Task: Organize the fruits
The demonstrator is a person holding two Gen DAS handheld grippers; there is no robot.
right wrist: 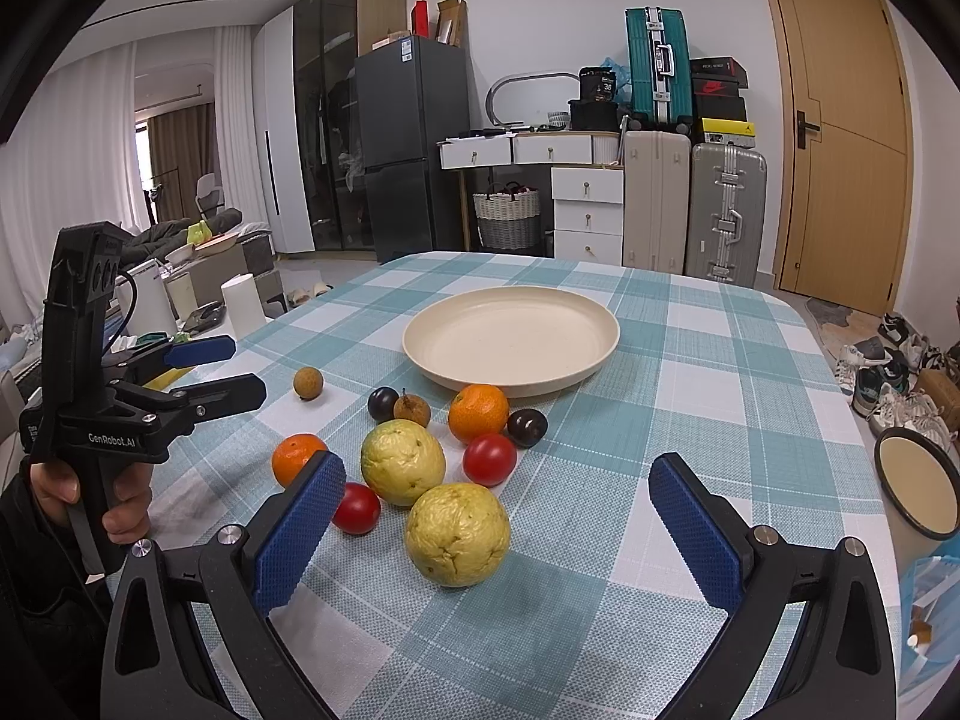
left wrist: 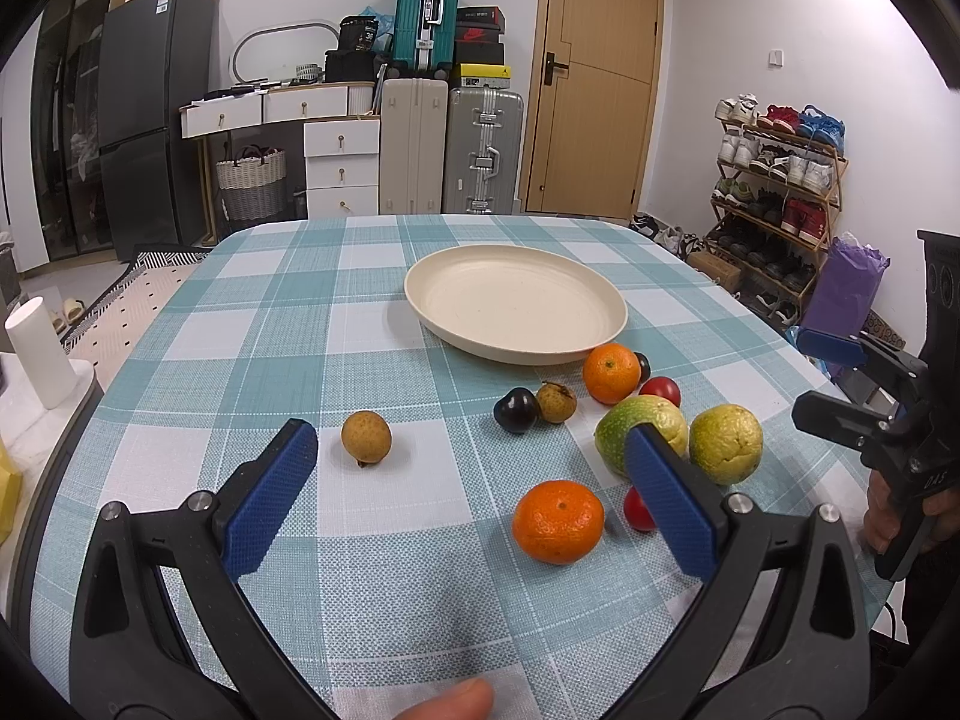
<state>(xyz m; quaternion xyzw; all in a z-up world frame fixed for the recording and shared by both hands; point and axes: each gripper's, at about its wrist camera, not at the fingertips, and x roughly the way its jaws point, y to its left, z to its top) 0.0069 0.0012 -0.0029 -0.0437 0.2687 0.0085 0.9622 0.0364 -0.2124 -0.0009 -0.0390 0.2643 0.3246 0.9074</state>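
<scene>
Left gripper (left wrist: 474, 468), right gripper (right wrist: 498, 501): both spread wide, grasping nothing. Cream plate (right wrist: 420, 354) bare; fruits (right wrist: 403, 462) loose on checked tablecloth (right wrist: 690, 396).

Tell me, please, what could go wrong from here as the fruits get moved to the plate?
1. The fruits are round and loose on the cloth; the two guavas touch, so gripping one may roll the other.
2. The small tomato sits right beside the right gripper's finger and could get knocked.
3. The plate has a low rim, so dropped fruit might roll out.
</scene>
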